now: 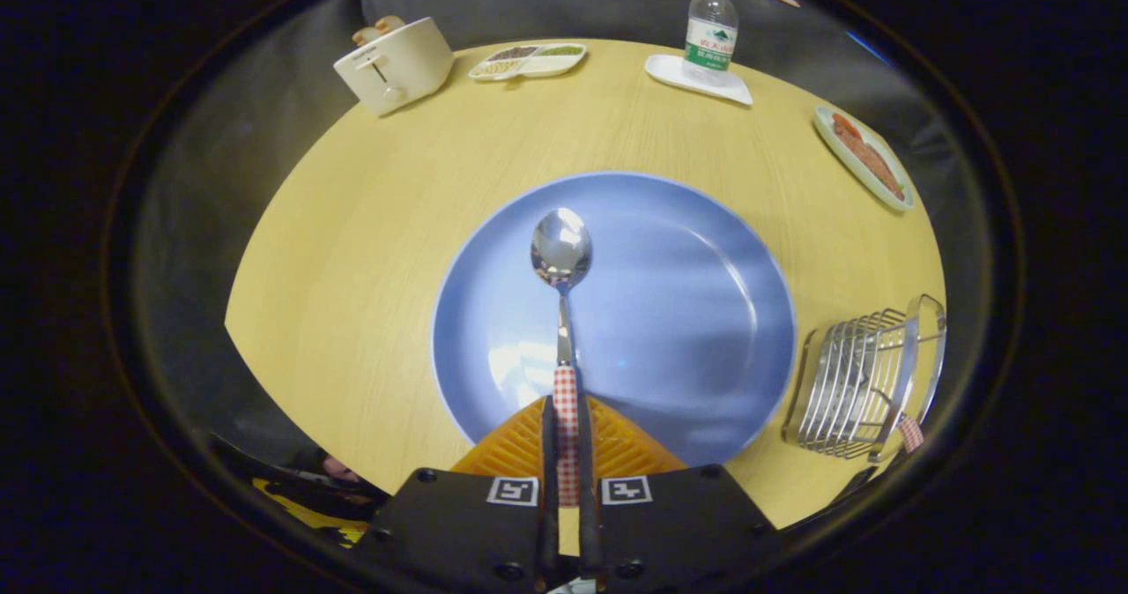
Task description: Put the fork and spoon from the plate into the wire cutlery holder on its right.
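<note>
My gripper [566, 413] is shut on the red-and-white checked handle of a metal spoon [561, 255]. The spoon points straight ahead from the fingers, its bowl over the middle of a large blue plate [696, 312]. The plate lies on the round wooden table just beyond the fingers. The wire cutlery holder [859, 382] stands to the right of the plate, close to the table's edge. A checked handle end [910, 434] shows at the holder's near right side; the rest of that piece is hidden.
Along the far side of the table stand a cream toaster [394, 63], a divided white tray [527, 60] with dry food, and a water bottle [709, 34] on a white dish. A pale green plate [864, 158] with food sits at the far right.
</note>
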`<state>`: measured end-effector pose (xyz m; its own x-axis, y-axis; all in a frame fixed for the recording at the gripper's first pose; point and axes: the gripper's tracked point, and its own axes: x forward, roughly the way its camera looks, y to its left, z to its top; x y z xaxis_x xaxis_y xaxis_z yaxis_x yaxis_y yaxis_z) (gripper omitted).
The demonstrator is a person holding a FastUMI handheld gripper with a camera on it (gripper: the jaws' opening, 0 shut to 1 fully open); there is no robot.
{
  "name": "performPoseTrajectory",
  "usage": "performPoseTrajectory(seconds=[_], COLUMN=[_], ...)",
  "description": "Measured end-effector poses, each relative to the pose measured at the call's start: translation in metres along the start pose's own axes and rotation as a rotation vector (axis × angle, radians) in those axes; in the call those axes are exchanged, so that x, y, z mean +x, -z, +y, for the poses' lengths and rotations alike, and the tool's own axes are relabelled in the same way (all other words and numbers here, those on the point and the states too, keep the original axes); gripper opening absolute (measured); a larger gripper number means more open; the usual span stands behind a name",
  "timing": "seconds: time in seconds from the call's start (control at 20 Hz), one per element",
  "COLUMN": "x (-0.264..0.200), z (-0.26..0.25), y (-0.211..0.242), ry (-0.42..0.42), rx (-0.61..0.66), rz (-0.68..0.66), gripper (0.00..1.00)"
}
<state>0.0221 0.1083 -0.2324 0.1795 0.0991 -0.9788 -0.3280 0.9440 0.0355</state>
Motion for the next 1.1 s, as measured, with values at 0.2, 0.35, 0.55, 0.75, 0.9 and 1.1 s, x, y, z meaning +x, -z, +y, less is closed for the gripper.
performPoseTrajectory(seconds=[0.2,0.35,0.55,0.75,0.9,1.1], x=[-0.005,-0.02,-0.057,-0.106,-0.137,-0.161], z=[-0.008,0.008,0.012,-0.024,-0.059,-0.12], y=[0.003,0.001,0.009,0.017,0.01,0.009], ry=[0.036,-0.038,-0.077,0.04,0.109,0.222], rx=[-0.033,-0.001,0.024,0.002,0.031,0.062], rz=[-0.009,-0.029,-0.005,0.043,0.051,0.157], gripper=[0.06,0.06,0.06,0.06,0.06,0.06])
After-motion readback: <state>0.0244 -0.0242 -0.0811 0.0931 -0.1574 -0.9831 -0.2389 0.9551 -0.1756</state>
